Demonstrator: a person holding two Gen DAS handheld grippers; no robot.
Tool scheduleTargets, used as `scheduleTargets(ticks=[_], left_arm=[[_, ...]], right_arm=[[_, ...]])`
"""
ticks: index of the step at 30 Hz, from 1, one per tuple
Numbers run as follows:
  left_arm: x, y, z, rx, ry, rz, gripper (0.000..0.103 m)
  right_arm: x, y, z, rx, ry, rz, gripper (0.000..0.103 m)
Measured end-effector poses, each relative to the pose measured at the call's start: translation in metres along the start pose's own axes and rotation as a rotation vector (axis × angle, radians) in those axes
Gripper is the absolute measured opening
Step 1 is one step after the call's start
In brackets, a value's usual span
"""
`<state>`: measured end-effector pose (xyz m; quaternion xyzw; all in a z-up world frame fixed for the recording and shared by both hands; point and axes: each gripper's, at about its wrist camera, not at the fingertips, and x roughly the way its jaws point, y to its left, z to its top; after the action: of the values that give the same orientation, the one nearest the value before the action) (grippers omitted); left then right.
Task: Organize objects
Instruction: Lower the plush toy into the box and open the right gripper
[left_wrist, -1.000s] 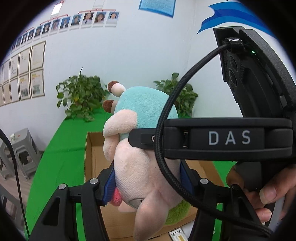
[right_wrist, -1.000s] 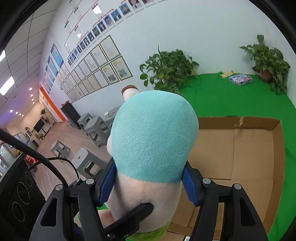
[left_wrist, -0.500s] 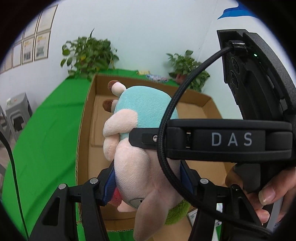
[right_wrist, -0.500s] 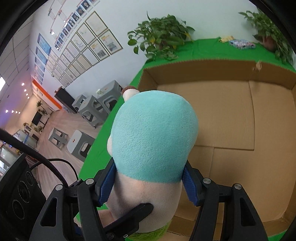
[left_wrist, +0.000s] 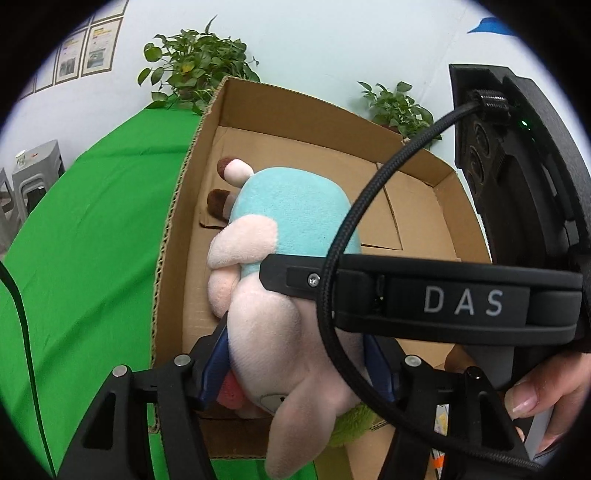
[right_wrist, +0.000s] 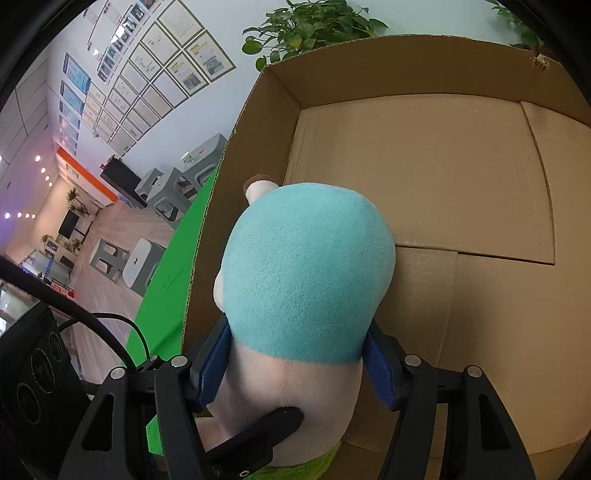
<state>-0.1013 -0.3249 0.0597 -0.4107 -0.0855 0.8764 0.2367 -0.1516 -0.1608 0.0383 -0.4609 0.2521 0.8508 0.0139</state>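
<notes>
Plush (left_wrist: 291, 236): pink body, teal back, held over open box (left_wrist: 173, 236), which sits on green cloth (left_wrist: 85, 236). Soft, light, squashy, unbreakable; judged best gripped round the firm middle, not the floppy limbs. Left gripper (left_wrist: 295, 365): blue pads against the pink body, jaws opening, contact looks loosening. Right gripper (right_wrist: 297, 365): pads clamped on the plush's waist, just below the teal. Box floor bare where visible.

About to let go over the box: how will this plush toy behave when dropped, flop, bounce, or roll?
The plush toy looks soft: its sides dent under the right gripper pads, so it will probably land quietly and sag. Its rounded teal end may let it roll a bit on the cardboard box floor. The left gripper jaws are opening around it.
</notes>
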Motion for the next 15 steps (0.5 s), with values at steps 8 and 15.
scheduleTargets(ticks=[8,15], left_arm=[[-0.023,0.004,-0.015,-0.008,-0.018,0.034,0.066],[-0.057,0.0,-0.034,-0.04,-0.022,0.023,0.065]], right_arm=[[0.026,0.023,-0.003,-0.028,0.005,0.005,0.063],[0.042,0.048,0.003,-0.034,0.029,0.004,0.08]])
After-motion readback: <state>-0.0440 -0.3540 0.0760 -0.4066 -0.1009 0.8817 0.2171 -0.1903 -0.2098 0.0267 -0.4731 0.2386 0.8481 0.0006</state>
